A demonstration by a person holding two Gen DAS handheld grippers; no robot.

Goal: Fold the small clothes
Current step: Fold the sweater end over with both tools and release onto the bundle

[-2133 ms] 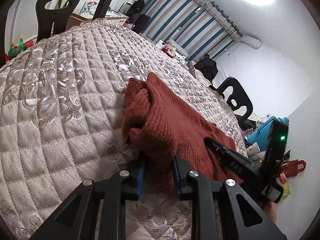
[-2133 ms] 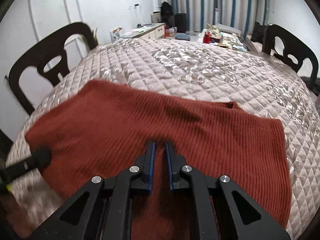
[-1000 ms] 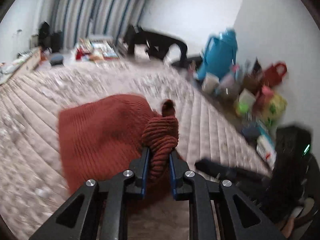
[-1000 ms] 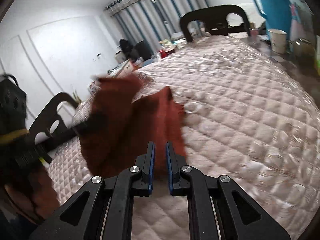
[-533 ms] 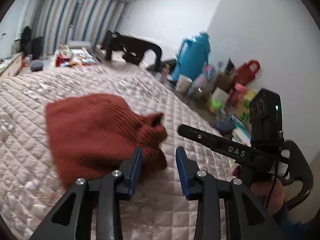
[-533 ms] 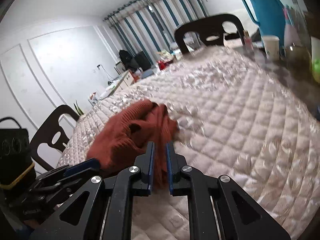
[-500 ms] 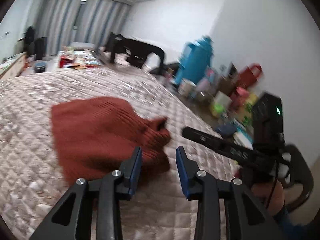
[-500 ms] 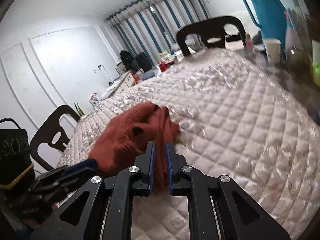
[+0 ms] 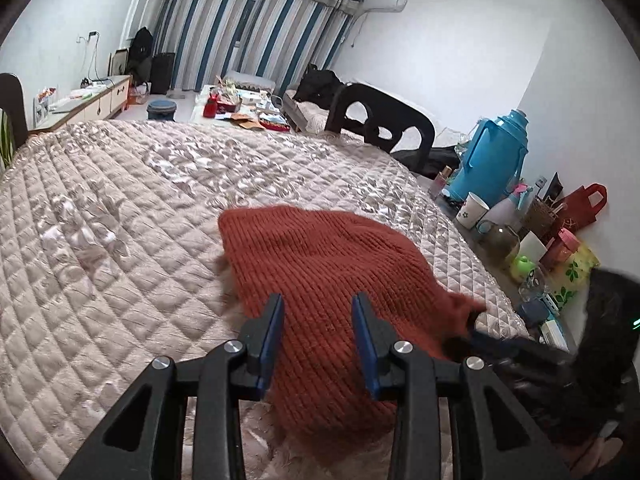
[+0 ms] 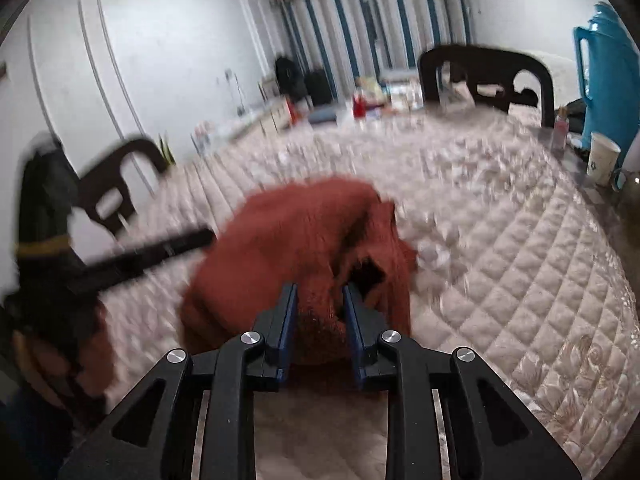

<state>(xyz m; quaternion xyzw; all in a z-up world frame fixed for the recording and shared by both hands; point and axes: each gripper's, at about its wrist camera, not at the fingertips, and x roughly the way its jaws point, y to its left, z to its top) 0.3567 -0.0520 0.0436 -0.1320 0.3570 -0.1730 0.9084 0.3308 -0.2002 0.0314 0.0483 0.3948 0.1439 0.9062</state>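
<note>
Rust-red ribbed knit sweater (image 9: 320,264) on a pale beige satin quilted cover (image 9: 120,232) stitched in diamonds with floral motifs. Blue-and-white striped curtains (image 9: 248,28) behind. Turquoise plastic thermos jug (image 9: 494,156), dark carved wooden chair (image 9: 384,128), black gripper fingers (image 9: 260,340) with blue pads.

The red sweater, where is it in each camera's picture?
Left wrist view: the red sweater lies mid-picture on the quilt, running down toward the bottom.
Right wrist view: the sweater is bunched up at the centre, blurred.
Shared landmark: the blue jug, far right in the left view, top right corner in the right view.
</note>
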